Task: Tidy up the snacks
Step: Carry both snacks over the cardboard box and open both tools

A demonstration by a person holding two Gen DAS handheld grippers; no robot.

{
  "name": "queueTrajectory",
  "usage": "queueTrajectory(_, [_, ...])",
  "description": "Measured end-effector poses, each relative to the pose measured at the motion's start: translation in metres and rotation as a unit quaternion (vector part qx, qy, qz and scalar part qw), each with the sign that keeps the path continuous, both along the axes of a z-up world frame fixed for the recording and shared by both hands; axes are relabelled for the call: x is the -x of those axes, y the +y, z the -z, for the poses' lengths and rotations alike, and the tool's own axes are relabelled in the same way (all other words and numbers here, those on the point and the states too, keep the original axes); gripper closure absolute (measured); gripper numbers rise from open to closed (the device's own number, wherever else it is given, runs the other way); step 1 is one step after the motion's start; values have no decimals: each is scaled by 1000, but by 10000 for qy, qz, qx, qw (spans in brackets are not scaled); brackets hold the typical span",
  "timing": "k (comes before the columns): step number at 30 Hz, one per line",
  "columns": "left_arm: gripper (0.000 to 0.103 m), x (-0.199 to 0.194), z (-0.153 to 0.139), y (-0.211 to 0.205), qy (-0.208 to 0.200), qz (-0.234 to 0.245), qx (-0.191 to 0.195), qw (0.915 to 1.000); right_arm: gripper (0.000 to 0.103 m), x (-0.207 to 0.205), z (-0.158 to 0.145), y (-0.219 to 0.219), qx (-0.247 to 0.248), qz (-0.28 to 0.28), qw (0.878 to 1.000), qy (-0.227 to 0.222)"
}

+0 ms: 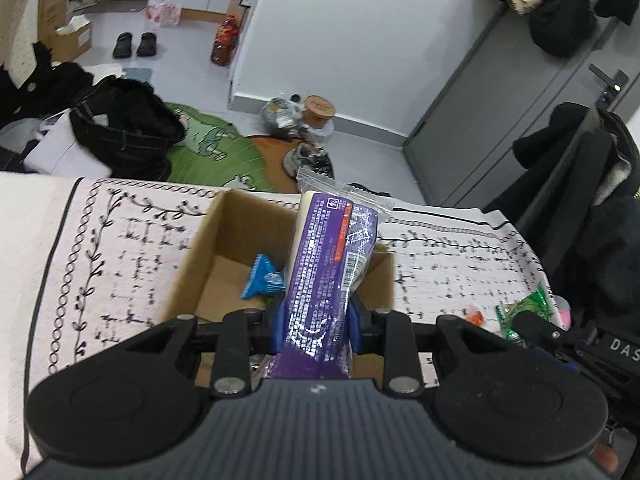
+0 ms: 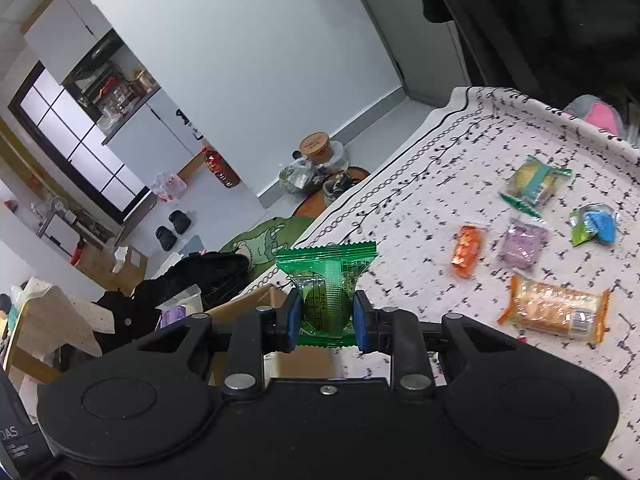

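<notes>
Over the cardboard box (image 1: 224, 256), the left gripper (image 1: 316, 320) pinches the purple packet (image 1: 328, 272), long axis pointing away, directly above the opening; the right gripper (image 2: 326, 316), pinching the green snack (image 2: 326, 292), hangs beside the box's rim.

A lived-in home: a pair of black slippers (image 1: 134, 44) sits on the pale floor far left, dark coats (image 1: 560, 4) hang over a grey door (image 1: 500, 92), a green cartoon rug (image 1: 218, 152) lies near heaped black clothes (image 1: 124, 128), and a kitchen counter with shelves (image 2: 116, 92) shows far left.
</notes>
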State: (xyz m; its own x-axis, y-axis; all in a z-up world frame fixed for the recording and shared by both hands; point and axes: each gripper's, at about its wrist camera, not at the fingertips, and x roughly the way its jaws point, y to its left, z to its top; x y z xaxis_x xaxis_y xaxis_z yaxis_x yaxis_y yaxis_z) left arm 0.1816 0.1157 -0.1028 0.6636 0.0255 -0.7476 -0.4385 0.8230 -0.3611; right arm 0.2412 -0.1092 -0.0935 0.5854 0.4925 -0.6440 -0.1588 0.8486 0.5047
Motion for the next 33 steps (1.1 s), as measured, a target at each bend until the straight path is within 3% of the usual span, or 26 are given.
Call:
queueTrajectory(5, [72,3,4,13,146,-153,57,9998,77,4,-1,19,8,-117,9999,27])
queueTrajectory(9, [70,4,-1,14,176,-84,-123,9997,77,8,-3,32,13,-191,9998,62])
queueTrajectory(27, [65,18,-12,36,-36,-30,194,9998,77,25,-2,73,200,-139,9994,253])
queueTrajectory(33, [62,20,-11,40,-22,10,224,9997,68,26,1,76,160,-187,9991,341])
